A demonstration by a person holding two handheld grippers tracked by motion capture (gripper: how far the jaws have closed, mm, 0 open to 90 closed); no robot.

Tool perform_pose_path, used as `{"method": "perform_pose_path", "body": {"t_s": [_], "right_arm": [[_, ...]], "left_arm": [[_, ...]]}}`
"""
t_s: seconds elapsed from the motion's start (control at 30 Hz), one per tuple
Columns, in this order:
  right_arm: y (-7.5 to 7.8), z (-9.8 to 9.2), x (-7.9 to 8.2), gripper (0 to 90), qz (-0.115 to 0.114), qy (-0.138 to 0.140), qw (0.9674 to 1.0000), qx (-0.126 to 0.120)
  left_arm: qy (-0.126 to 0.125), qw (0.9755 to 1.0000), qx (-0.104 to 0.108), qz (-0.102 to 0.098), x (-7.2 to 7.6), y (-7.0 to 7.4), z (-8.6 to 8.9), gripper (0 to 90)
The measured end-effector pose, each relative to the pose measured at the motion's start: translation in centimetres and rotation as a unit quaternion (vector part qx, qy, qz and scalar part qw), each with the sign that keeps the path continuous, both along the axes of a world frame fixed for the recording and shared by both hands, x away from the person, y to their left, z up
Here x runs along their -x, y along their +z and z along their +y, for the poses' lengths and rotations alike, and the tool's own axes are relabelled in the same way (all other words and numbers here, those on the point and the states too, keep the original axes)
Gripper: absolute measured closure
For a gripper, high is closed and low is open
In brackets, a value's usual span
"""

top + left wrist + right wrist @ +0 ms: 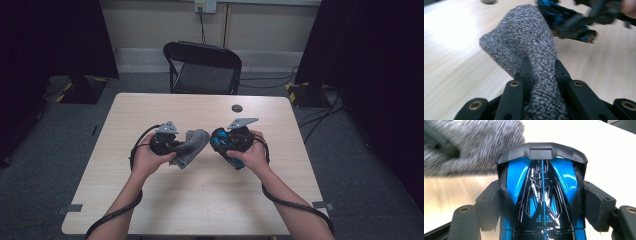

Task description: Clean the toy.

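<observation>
My left gripper [183,147] is shut on a grey fuzzy cloth [196,144]. In the left gripper view the cloth [524,42] bunches up out of the black jaws of that gripper [541,72]. A shiny blue and black toy car [223,145] is held just above the table, my right gripper [221,142] shut on its sides. The right gripper view has the car [541,182] nose-out between the pads [490,205], with the cloth [474,145] blurred close ahead of its front. Cloth and car are almost touching at the table's middle.
The light wooden table [200,200] carries a small dark round object [237,108] near its far edge. A black folding chair [202,67] stands behind the table. Cables trail from both grippers along the forearms.
</observation>
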State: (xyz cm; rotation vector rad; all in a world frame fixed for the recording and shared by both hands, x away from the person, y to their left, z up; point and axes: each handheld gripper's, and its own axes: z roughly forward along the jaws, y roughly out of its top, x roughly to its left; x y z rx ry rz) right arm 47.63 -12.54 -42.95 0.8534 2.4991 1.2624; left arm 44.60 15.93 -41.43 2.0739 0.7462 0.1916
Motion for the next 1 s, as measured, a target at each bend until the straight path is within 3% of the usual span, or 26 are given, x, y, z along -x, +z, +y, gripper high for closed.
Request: {"method": "perform_pose_path", "body": {"t_s": [0.17,0.23,0.3,0.47,0.63,1.0], "right_arm": [[0.4,0.9,0.9,26.0,-0.004,0.023,0.9997,-0.003],[0.4,1.4,1.4,26.0,-0.004,0.034,0.9994,-0.004],[0.4,1.9,1.7,26.0,-0.004,0.044,0.999,-0.002],[0.3,2.3,1.8,26.0,-0.003,0.047,0.9989,-0.002],[0.3,1.6,1.6,26.0,-0.004,0.036,0.9994,0.002],[0.6,0.1,0.5,26.0,-0.004,0.006,1.0,0.004]], "left_arm": [[0.04,0.9989,0.003,-0.025,-1.2,0.5,0.2,74.6],[0.045,0.9986,0.012,-0.025,-1.7,0.7,-0.1,74.6],[0.038,0.9989,0.011,-0.028,-1.9,0.8,-0.8,74.5],[-0.013,0.9994,0.008,-0.03,-1.7,0.5,-2.8,74.3],[-0.023,0.9995,0.006,-0.021,-1.4,0.3,-3.1,74.3],[-0.055,0.9982,0.005,-0.021,0.0,0.1,-3.6,74.4]]}}
